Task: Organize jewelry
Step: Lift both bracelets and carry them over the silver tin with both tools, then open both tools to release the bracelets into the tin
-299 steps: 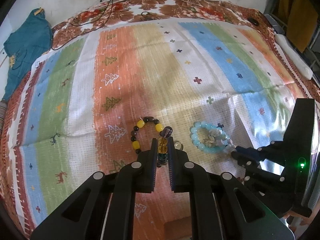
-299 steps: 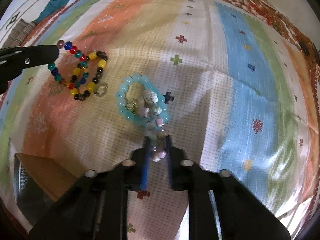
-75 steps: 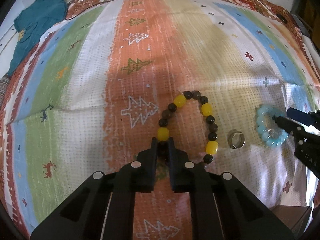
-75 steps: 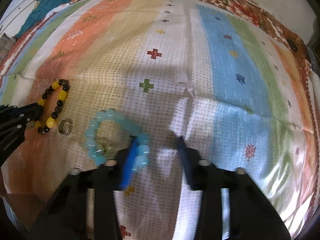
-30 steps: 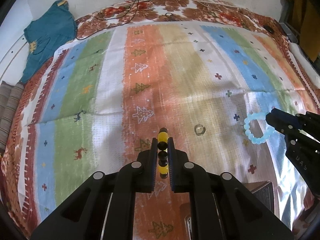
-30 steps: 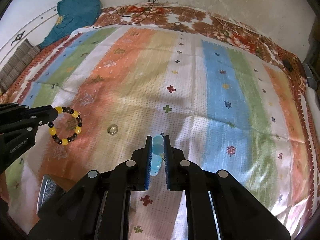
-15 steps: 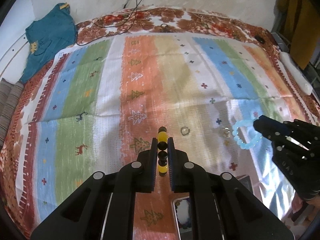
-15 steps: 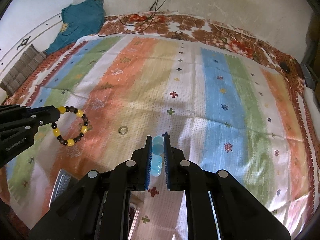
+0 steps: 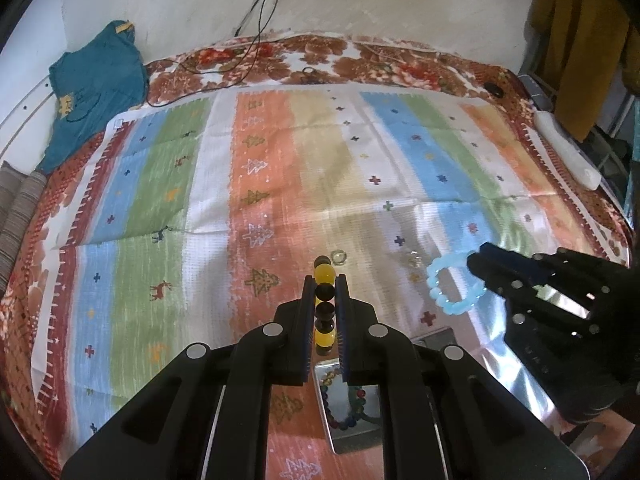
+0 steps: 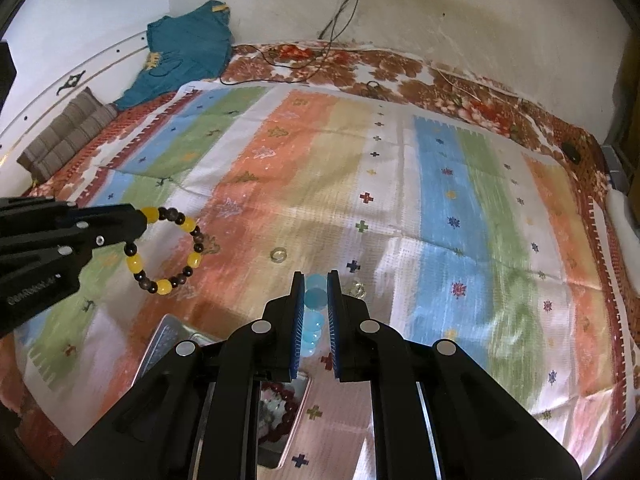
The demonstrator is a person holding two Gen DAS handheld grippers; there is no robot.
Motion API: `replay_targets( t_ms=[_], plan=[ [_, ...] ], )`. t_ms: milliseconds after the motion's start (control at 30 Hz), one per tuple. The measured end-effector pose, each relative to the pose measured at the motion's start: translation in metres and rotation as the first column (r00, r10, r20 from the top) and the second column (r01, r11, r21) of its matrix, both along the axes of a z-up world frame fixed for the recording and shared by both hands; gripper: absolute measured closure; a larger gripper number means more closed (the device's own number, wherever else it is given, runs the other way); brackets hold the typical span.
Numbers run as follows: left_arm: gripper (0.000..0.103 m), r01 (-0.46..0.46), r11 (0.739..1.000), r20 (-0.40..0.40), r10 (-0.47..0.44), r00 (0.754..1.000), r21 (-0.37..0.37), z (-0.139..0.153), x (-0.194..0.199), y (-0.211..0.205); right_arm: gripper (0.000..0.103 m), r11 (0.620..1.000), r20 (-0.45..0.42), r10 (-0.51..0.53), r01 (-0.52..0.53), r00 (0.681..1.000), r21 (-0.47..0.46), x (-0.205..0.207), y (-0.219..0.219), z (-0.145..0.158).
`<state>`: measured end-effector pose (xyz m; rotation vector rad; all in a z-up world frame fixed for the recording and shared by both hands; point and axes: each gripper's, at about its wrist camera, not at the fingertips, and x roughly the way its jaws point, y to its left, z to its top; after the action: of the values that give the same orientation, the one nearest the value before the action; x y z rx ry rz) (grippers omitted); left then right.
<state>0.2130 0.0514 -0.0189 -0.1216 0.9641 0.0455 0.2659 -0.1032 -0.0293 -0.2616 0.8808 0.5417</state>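
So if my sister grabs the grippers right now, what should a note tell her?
Left gripper: shut on the yellow-and-dark bead bracelet, lifted.
Right gripper: shut on the light blue bracelet, lifted.
On the striped cloth: one ring and a small shiny piece.
The open box below already holds colourful beads.
Left: put both bracelets away, then the two small pieces.

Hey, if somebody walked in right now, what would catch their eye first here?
Two bracelets held up over the striped cloth: the left gripper pinches a yellow and dark bead bracelet, the right gripper a pale blue bracelet. A small ring lies on the cloth between them.
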Motion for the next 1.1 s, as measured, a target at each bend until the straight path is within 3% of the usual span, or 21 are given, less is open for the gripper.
replay_targets(
  t_ms=[800,933,1033,1100],
  plan=[
    [0.094,0.061,0.998,0.051,-0.06,0.997,-0.02,0.017,-0.063,-0.027,0.091,0.997,0.004,0.055,-0.055,0.998,0.047,-0.059,-0.011,0.015],
    [0.094,0.067,0.998,0.041,-0.066,0.997,-0.022,0.013,-0.07,-0.03,0.091,0.997,-0.018,0.07,-0.069,0.997,0.046,-0.066,-0.012,0.011],
    [0.093,0.056,0.996,0.015,-0.056,0.998,-0.063,0.007,-0.07,-0.028,0.091,0.997,-0.03,0.061,-0.06,0.998,0.038,-0.066,-0.015,0.006],
    [0.093,0.036,0.998,0.008,-0.036,0.999,-0.042,0.005,-0.071,-0.027,0.089,0.998,-0.041,0.05,-0.049,0.998,0.026,-0.064,-0.016,0.004]
  ],
)
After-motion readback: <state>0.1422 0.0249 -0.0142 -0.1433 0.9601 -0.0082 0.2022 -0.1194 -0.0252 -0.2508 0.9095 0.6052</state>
